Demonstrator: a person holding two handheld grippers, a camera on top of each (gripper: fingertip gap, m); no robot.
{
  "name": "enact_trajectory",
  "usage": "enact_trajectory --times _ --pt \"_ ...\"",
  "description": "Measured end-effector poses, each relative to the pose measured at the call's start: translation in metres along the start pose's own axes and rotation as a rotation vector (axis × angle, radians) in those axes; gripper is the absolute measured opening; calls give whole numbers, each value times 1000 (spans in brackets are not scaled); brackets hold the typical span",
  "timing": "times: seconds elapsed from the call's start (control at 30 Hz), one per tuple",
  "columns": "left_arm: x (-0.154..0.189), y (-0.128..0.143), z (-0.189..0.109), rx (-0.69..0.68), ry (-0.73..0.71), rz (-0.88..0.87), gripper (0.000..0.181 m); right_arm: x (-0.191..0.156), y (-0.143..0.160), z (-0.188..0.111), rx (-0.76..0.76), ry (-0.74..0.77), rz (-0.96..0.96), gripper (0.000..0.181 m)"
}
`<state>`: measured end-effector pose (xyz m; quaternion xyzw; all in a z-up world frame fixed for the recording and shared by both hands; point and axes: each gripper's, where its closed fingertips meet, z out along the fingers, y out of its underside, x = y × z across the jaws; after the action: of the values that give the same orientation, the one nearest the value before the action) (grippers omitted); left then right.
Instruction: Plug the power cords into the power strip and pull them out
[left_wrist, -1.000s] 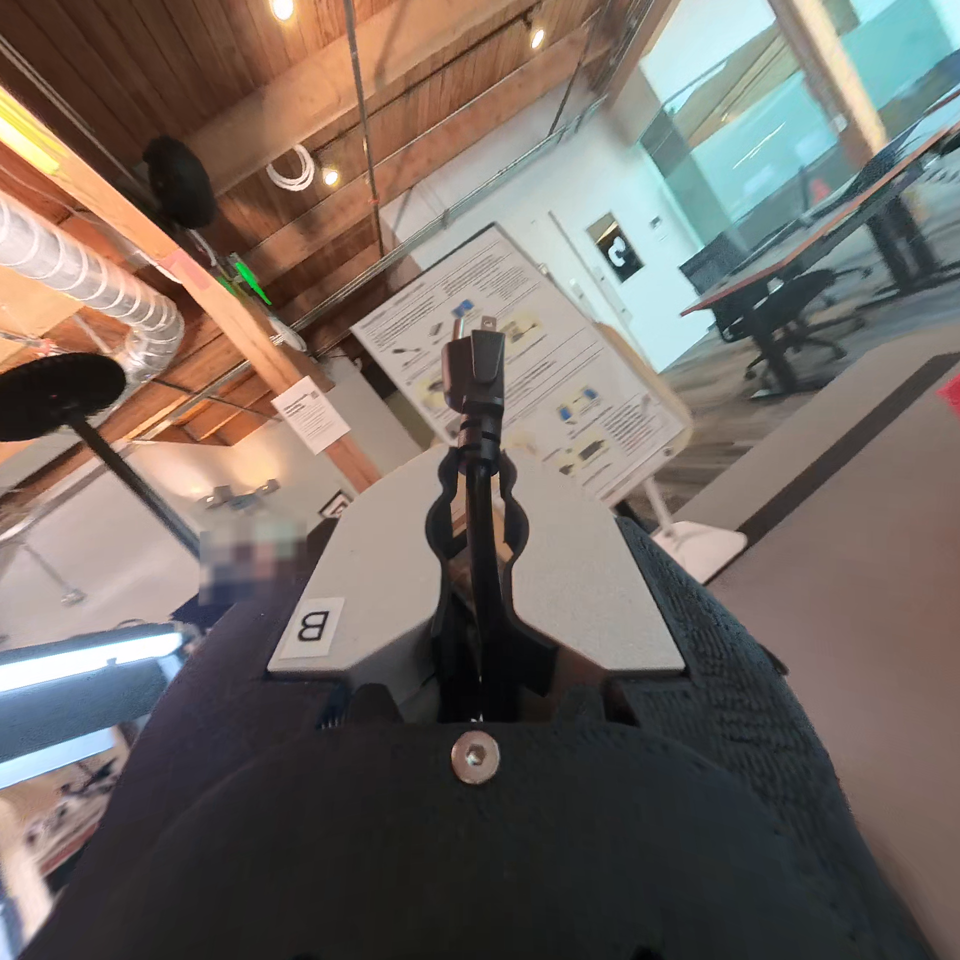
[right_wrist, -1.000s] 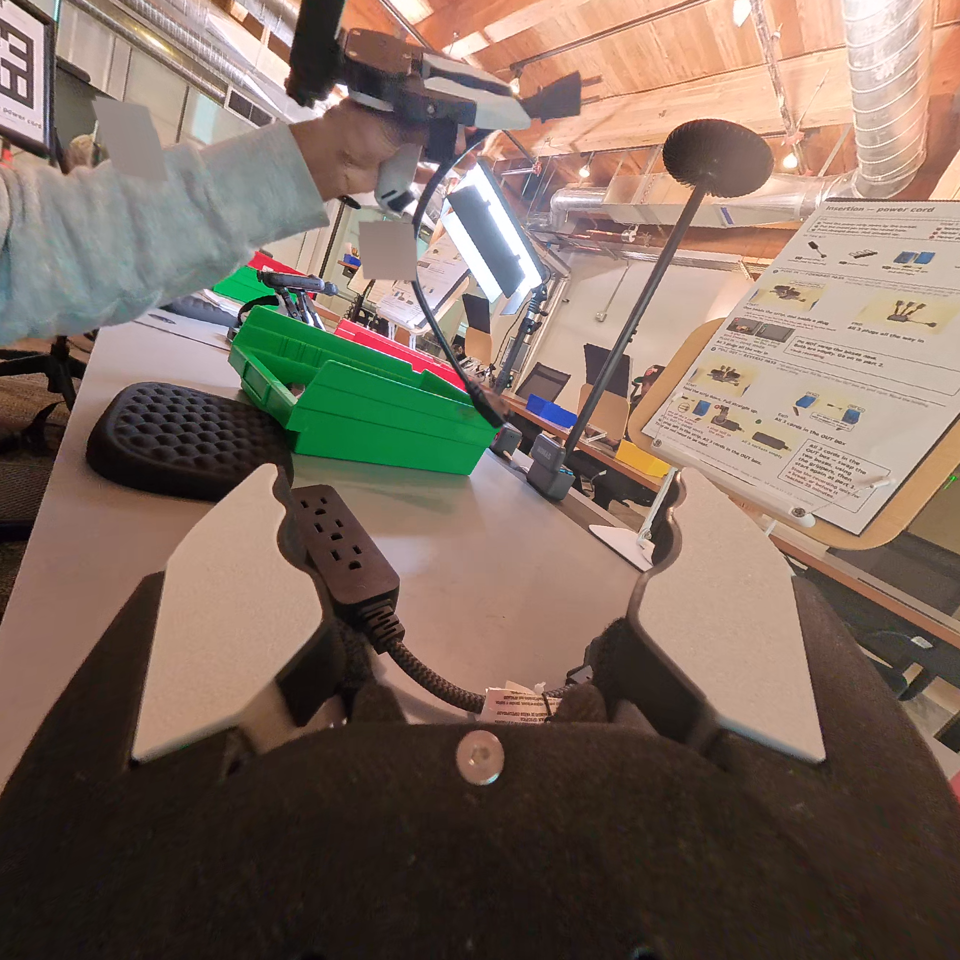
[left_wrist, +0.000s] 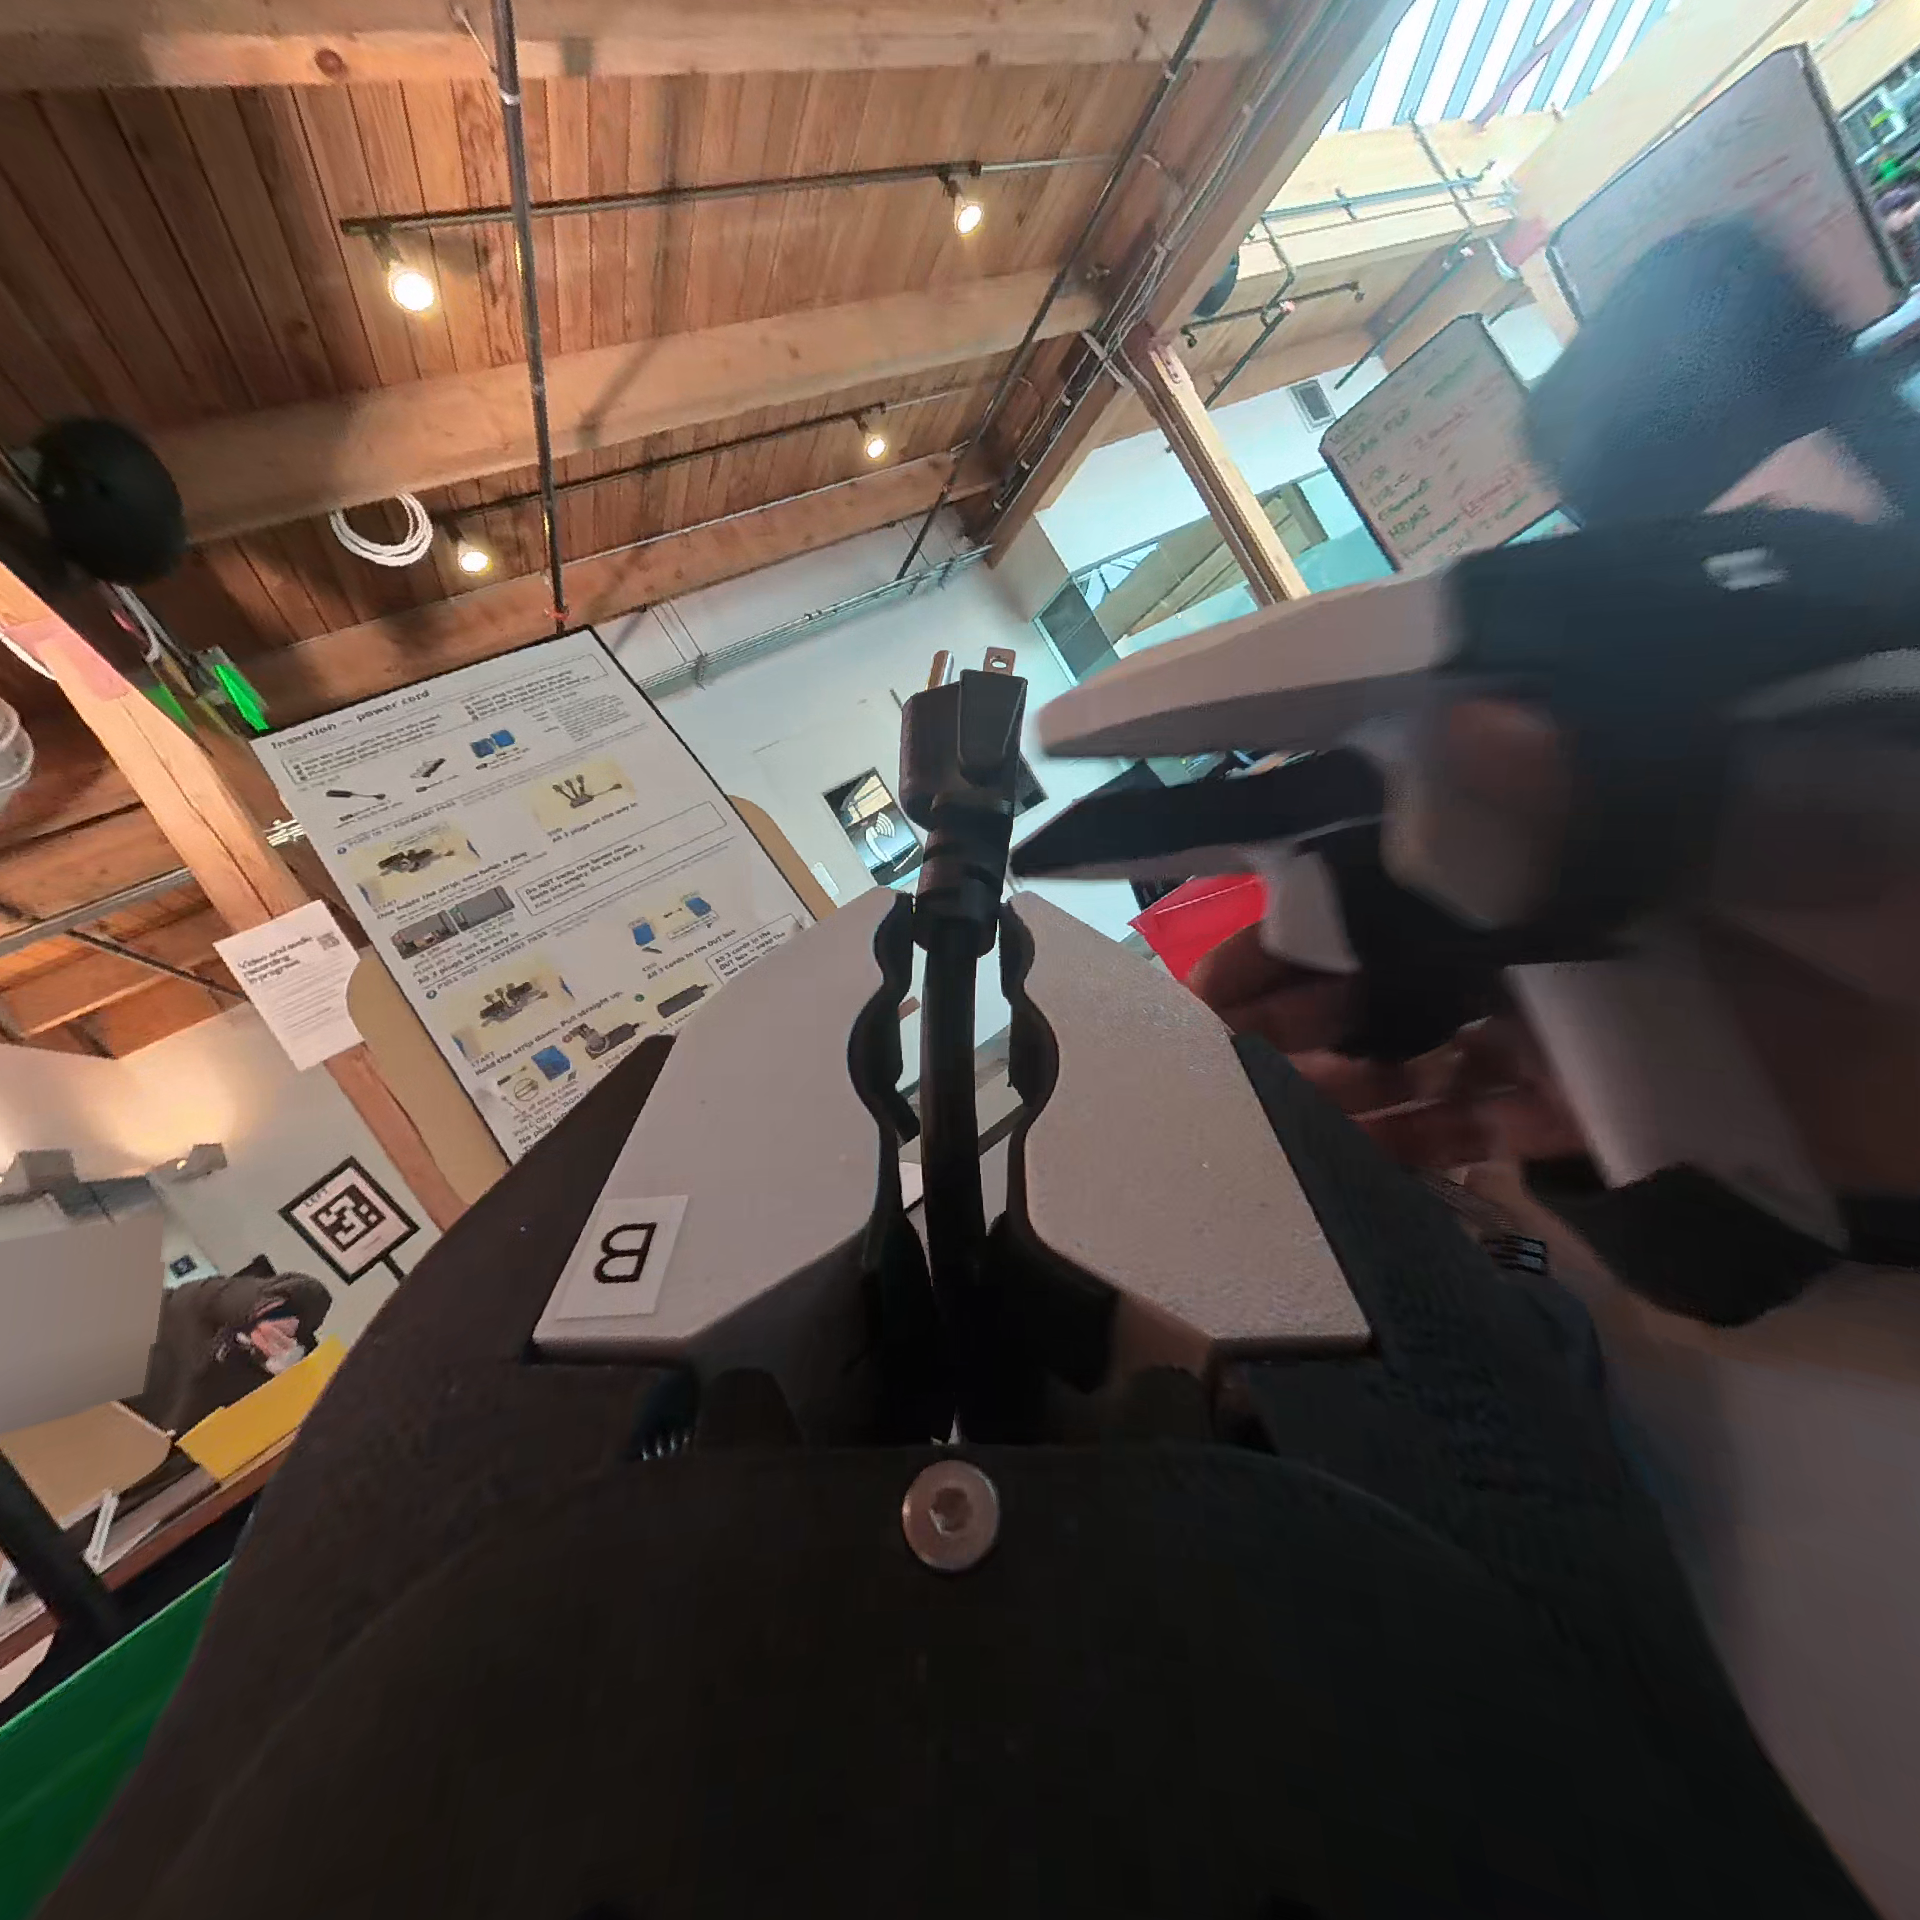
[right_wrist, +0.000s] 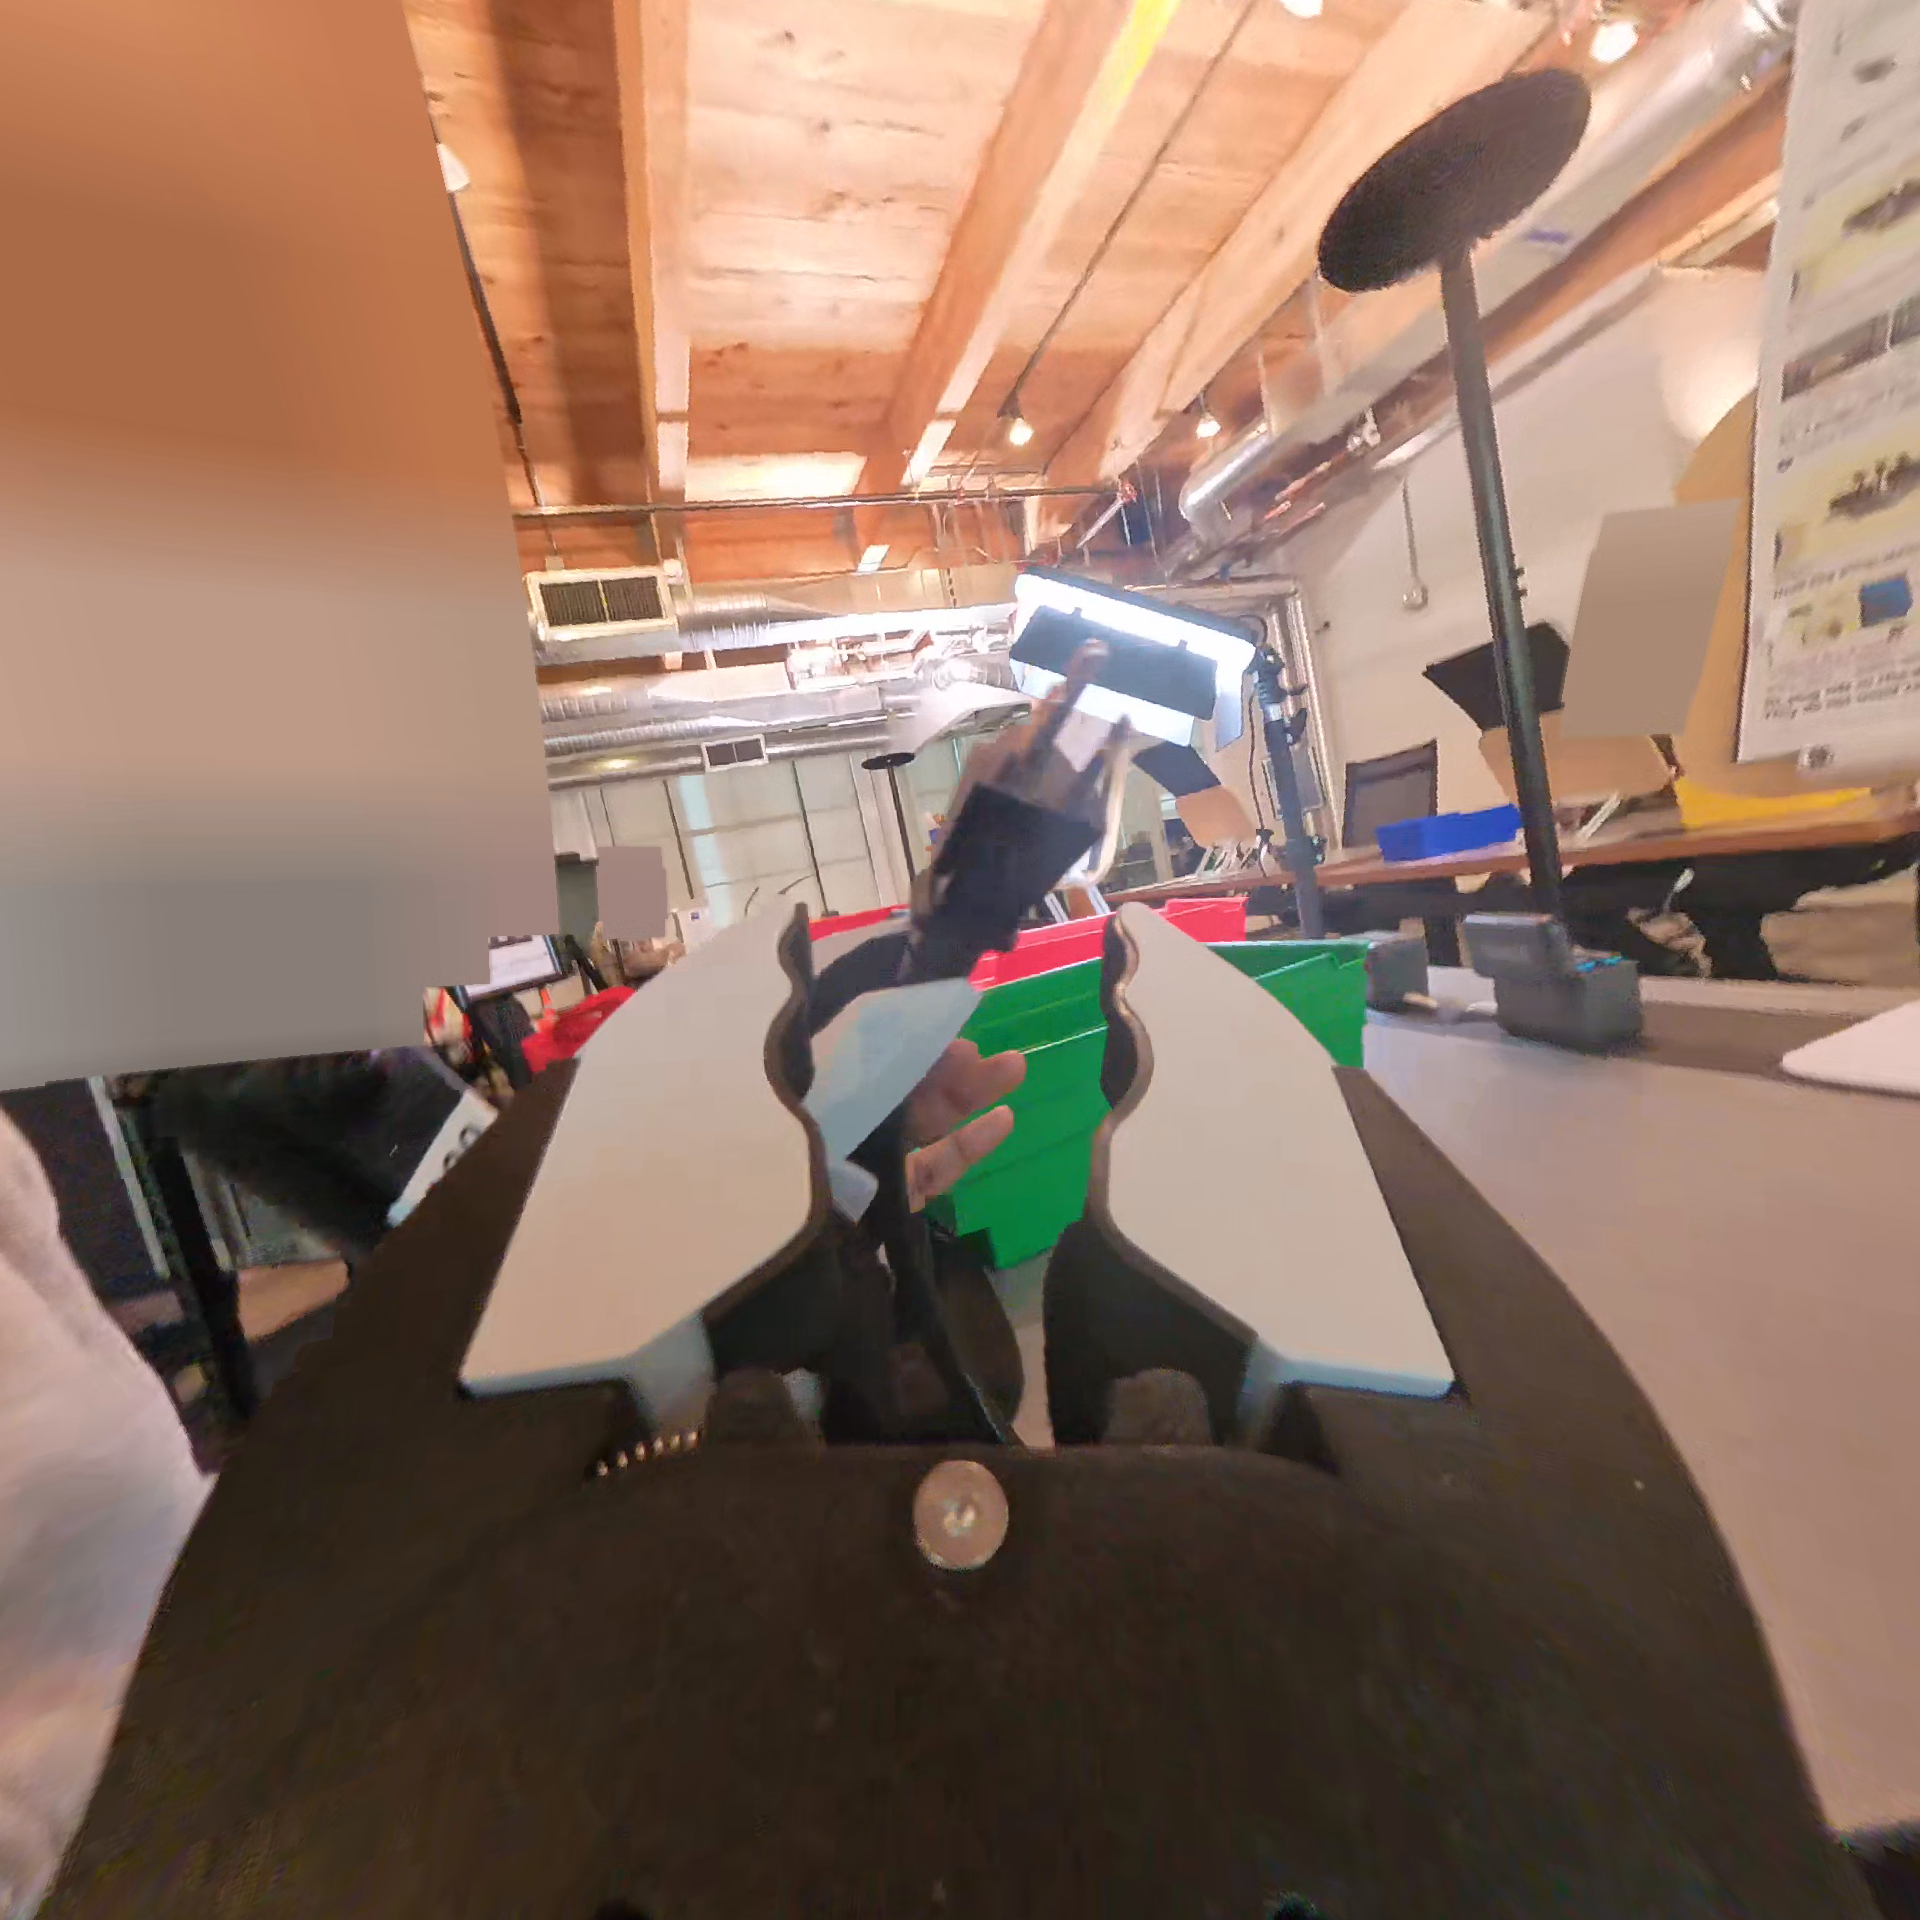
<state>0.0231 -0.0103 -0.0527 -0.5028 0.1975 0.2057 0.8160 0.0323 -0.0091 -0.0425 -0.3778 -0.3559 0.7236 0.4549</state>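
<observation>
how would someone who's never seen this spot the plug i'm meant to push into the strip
Start at the left gripper, its grey fingers shut on a black power cord. Follow the cord up past the fingertips to the black plug in front of the instruction poster. Its bare metal prongs point at the wooden ceiling, unlike anything nearby.
</observation>
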Motion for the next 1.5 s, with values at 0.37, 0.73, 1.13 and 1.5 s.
enact_trajectory --times 0.37,0.73,1.13,1.5 --pt "-3 -10 -11 74 72 -142 30 -1 -13 15 -12 -121 -48 28" --pt "-72 -21 -52 100 -77 -305 44 -10 -176 8 127 20 -844 28" --pt "116 81 -46 -581 637 36 62 -33 -240 -63 57 123 -875 27" --pt "65 107 -35 -737 454 4 54 5 -112 -77 -309 -58 -590 27"
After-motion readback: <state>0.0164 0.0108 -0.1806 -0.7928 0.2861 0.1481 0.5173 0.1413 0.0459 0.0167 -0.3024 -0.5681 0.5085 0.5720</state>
